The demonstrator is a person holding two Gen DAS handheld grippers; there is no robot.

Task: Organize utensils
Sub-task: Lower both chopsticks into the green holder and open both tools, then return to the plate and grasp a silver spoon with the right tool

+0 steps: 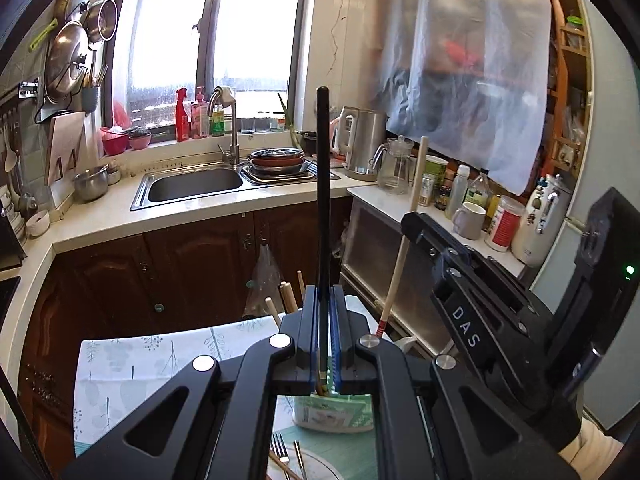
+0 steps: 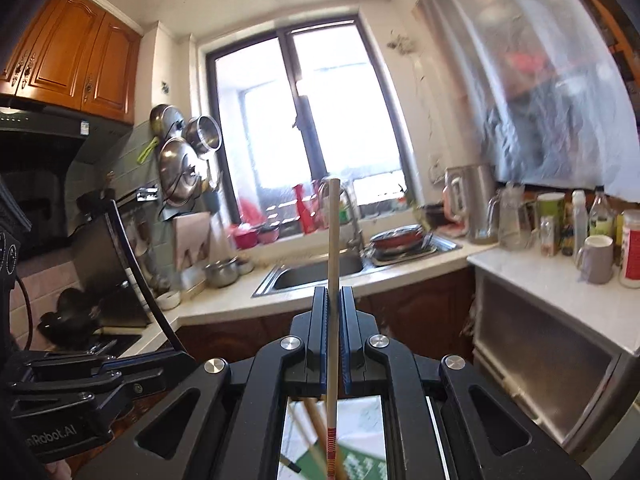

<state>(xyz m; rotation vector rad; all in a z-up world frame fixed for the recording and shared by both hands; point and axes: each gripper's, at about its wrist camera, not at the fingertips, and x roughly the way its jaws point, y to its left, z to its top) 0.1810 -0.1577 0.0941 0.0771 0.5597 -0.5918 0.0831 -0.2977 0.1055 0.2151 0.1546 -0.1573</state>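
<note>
The utensils in hand are two thin sticks: a long black chopstick (image 1: 323,200) pinched upright in the left gripper (image 1: 324,336), and a pale wooden chopstick with a red-banded lower end (image 2: 333,280) pinched upright in the right gripper (image 2: 333,344). Both jaws are pressed together on their sticks, held high above the table. Each stick looks light, stiff and smooth, so it could pivot or slip; a hold near the middle seems steadiest.

Below, a green-and-white patterned holder (image 1: 332,416) stands on the leaf-print tablecloth (image 1: 132,364) near the far edge, with several wooden chopsticks (image 1: 288,296) standing in it. Nearer, a metal fork (image 1: 280,450) lies beside a round plate (image 1: 320,466).
</note>
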